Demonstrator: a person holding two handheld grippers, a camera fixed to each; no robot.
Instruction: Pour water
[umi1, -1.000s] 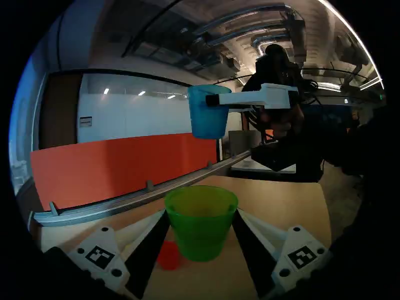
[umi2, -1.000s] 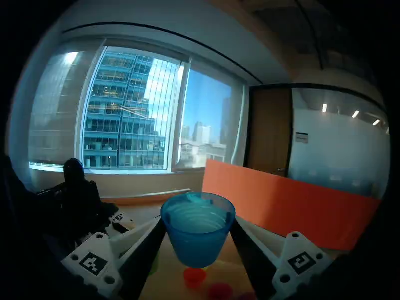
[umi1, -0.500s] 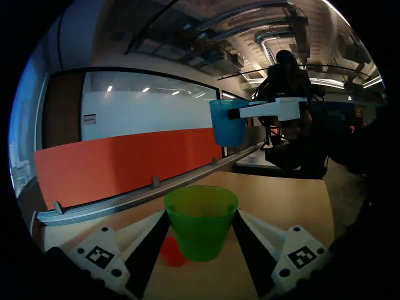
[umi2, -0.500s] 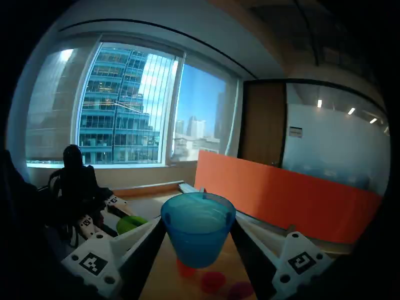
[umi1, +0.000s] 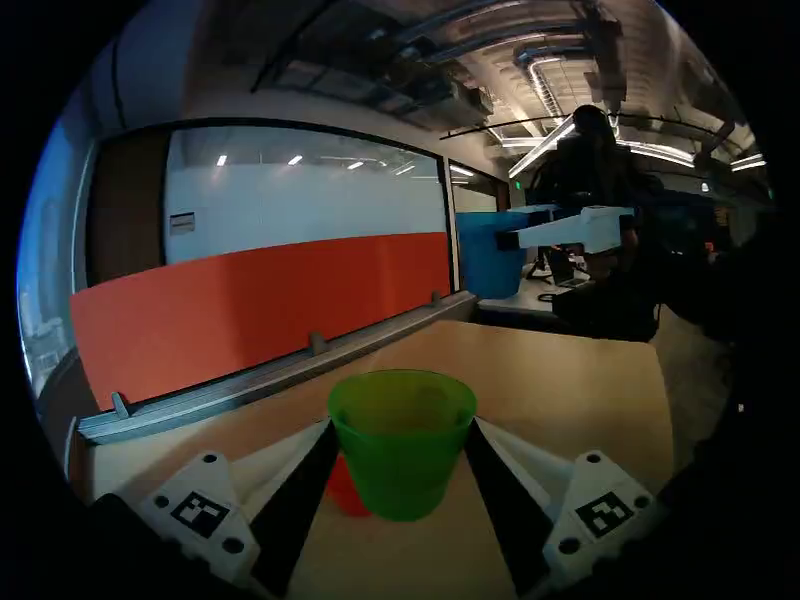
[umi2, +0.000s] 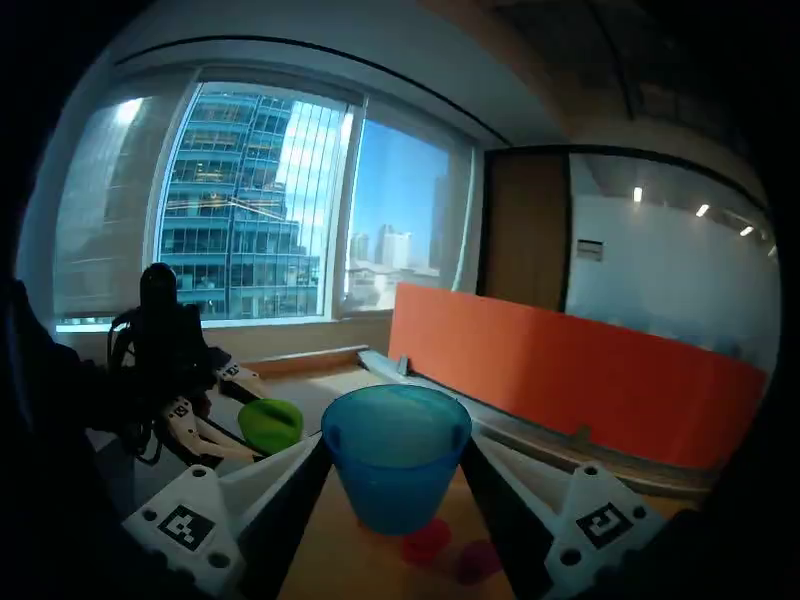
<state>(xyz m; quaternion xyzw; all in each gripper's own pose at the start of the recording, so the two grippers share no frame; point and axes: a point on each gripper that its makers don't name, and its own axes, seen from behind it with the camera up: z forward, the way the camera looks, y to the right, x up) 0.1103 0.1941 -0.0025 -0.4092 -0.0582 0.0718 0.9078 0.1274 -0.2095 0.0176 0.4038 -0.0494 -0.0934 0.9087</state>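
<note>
Left gripper (umi1: 400, 432): both fingers pinch the sides of the green cup (umi1: 402, 472), which stands upright, mouth up, low and central in the left gripper view. Cannot tell if anything is inside it. A small red cap (umi1: 345, 490) lies on the wooden counter (umi1: 570, 375) just behind the cup's lower left edge. An orange panel (umi1: 260, 300) runs along the counter's far side on a grey rail (umi1: 300, 360). Farther off in the same view, the other gripper's white finger (umi1: 580, 228) reaches in from the right and carries the blue cup (umi1: 490, 255) high above the counter's far corner, well apart from the green cup. A person stands behind it as a dark shape. Right gripper (umi2: 397, 452): its fingers are clamped on the blue cup, upright and central in the right gripper view. The contents are unclear. Below it on the counter lie a red cap and a pink cap (umi2: 478, 560) close together. To the left the green cup shows between the far gripper's fingers, in front of a large window (umi2: 260, 220).
</note>
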